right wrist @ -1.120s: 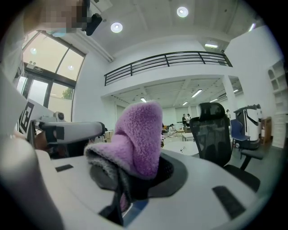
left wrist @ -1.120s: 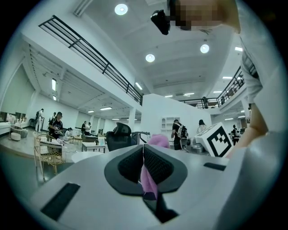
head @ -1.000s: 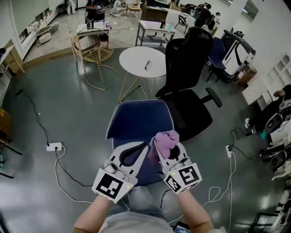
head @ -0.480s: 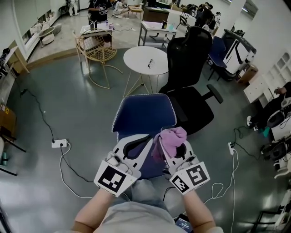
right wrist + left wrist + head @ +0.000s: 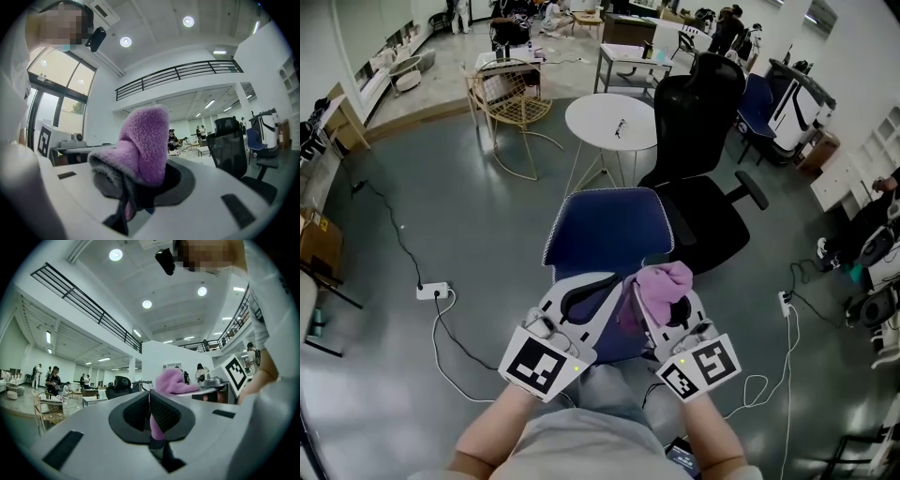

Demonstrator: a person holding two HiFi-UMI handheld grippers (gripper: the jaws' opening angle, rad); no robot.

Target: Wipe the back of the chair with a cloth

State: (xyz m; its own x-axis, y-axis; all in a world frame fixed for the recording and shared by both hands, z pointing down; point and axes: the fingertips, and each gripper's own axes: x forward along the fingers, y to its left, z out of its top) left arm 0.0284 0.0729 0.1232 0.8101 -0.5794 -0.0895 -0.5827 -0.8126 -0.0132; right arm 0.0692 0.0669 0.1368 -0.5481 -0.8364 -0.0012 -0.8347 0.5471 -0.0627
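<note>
Purple cloth (image 5: pixel 662 281) pinched by right gripper (image 5: pixel 643 287) fingers | left gripper (image 5: pixel 609 281) fingers pressed together

Nothing here can be read. The left cube (image 5: pixel 546 364) and right cube (image 5: pixel 700 367) show only black-and-white square patterns, no letters or digits

Grey floor (image 5: pixel 441 206) carries everything. Blue chair (image 5: pixel 605 230) is stood on it mid-frame, with black office chair (image 5: pixel 703 103) just beside it on the right. Round white counter (image 5: pixel 600 127) is set behind both on thin legs, and a small dark item (image 5: pixel 622 125) is laid on top. Wicker chair (image 5: pixel 514 98) is placed left of the counter. White power strip (image 5: pixel 433 292) is laid at left, and a second strip (image 5: pixel 786 302) at right.
</note>
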